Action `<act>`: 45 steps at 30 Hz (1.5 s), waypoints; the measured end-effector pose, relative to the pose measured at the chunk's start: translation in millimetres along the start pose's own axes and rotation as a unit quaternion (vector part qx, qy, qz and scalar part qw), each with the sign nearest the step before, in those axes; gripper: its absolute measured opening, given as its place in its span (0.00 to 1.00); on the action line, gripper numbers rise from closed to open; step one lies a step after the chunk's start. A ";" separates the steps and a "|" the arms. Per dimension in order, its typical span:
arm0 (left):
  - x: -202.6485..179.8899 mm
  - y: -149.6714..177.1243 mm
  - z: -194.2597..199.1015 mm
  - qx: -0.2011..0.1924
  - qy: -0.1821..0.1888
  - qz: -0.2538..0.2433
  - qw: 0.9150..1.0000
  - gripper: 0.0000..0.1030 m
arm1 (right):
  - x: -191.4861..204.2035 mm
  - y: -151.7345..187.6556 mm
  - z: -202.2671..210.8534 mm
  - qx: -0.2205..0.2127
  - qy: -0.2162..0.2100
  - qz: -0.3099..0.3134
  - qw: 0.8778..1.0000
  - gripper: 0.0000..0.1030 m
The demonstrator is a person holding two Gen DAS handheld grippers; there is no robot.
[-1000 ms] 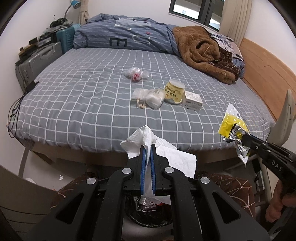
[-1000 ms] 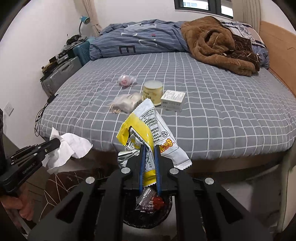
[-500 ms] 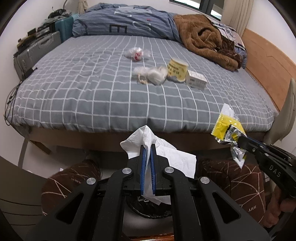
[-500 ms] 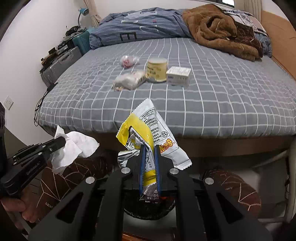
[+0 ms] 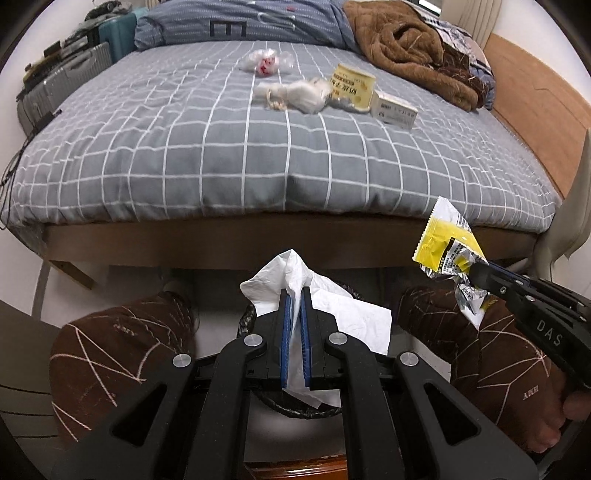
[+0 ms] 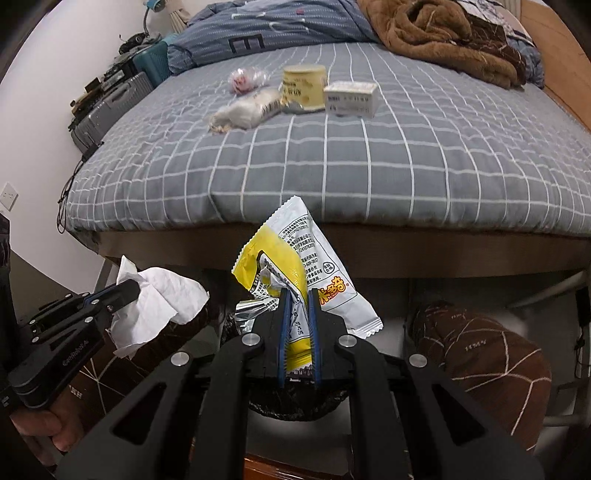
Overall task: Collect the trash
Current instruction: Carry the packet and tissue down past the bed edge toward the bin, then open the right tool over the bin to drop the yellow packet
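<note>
My left gripper (image 5: 295, 295) is shut on a crumpled white tissue (image 5: 332, 317), held over a black-lined trash bin (image 5: 295, 408) between the person's knees. It also shows in the right wrist view (image 6: 129, 288). My right gripper (image 6: 298, 295) is shut on a yellow and white snack wrapper (image 6: 291, 266), above the same bin (image 6: 295, 406). The wrapper also shows in the left wrist view (image 5: 448, 245). On the bed lie a clear plastic bag (image 5: 295, 94), a small pink-and-clear wrapper (image 5: 264, 62), a yellow cup (image 5: 352, 86) and a white box (image 5: 395, 109).
The grey checked bed (image 5: 221, 147) has a wooden frame edge just beyond the bin. A brown blanket (image 5: 413, 55) and a blue duvet (image 5: 240, 22) lie at the far end. Suitcases (image 5: 62, 77) stand at the left wall. The person's knees (image 5: 122, 365) flank the bin.
Both grippers have dropped lower and pulled back from the bed toward the bin, still holding the tissue and the wrapper. The bed's frame now shows ahead.
</note>
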State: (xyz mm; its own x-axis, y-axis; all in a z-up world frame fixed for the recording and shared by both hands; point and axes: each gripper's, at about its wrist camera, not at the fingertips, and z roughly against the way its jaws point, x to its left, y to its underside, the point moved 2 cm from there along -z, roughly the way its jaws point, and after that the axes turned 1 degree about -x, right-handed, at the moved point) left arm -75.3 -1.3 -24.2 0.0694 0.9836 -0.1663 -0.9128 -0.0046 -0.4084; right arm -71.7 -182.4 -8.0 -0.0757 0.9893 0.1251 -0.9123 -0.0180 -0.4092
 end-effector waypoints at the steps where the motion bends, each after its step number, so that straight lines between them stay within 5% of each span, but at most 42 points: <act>1: 0.3 1.8 -1.5 0.002 0.000 0.000 1.000 0.05 | 0.0 1.6 -2.4 0.003 0.000 0.000 1.000 0.09; 21: 2.2 33.6 -65.7 0.049 -0.006 0.002 0.999 0.05 | -8.9 37.1 -68.3 0.065 -0.006 -0.004 0.998 0.09; 45: 28.3 20.6 -157.3 0.096 -0.011 0.028 0.995 0.05 | -8.3 43.0 -189.6 0.178 0.006 0.008 0.984 0.10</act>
State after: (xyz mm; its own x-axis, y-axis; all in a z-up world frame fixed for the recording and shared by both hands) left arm -28.8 -1.9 -178.5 0.0098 0.9865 -0.1632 -0.9751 -0.0268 -0.2203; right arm -34.0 -163.9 -197.9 -0.0879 0.9901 0.1093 -0.9944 -0.0808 -0.0679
